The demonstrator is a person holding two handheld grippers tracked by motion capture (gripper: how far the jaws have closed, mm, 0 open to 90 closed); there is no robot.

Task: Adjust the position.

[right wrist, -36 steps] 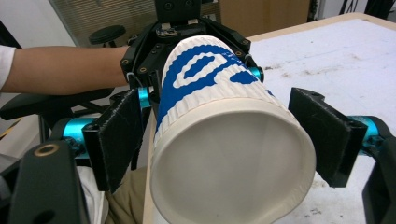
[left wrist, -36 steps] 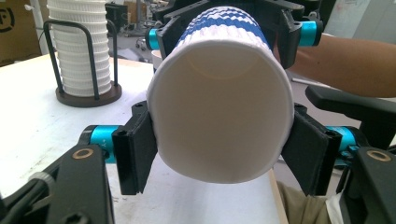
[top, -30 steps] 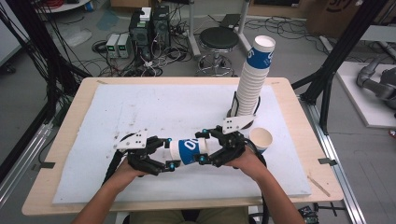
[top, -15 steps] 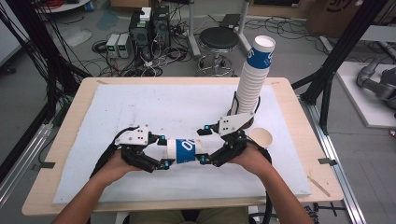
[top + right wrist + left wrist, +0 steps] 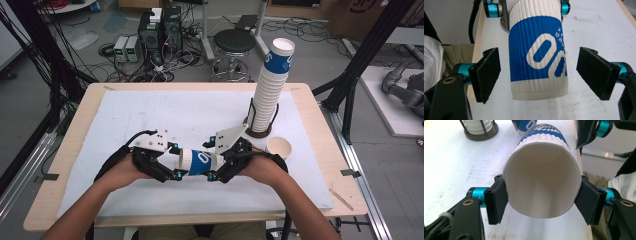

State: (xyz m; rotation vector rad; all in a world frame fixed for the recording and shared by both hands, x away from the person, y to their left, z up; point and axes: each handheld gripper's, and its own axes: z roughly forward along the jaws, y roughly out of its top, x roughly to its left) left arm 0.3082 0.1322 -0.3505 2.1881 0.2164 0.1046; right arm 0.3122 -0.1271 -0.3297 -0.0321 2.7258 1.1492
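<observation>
A blue and white ribbed paper cup [image 5: 197, 161] lies level above the mat between both hands. My left gripper [image 5: 175, 161] is shut on it at the mouth end. In the left gripper view the pads [image 5: 499, 200] press the cup [image 5: 541, 182] on both sides and squeeze its rim [image 5: 524, 150] slightly oval. My right gripper [image 5: 212, 159] is open around the base end. In the right gripper view the cup [image 5: 537, 57] sits between the black pads [image 5: 487, 72] of my right gripper [image 5: 546, 75], with a gap on each side.
A tall stack of cups [image 5: 270, 90] leans in a round holder [image 5: 260, 131] at the right back of the white mat [image 5: 150, 115]. One empty cup [image 5: 279, 147] stands upright beside it, close to the right hand. Wooden table edges [image 5: 70, 150] frame the mat.
Both hands have risen a little with the cup between them. The left grip on the cup has stayed the same.
</observation>
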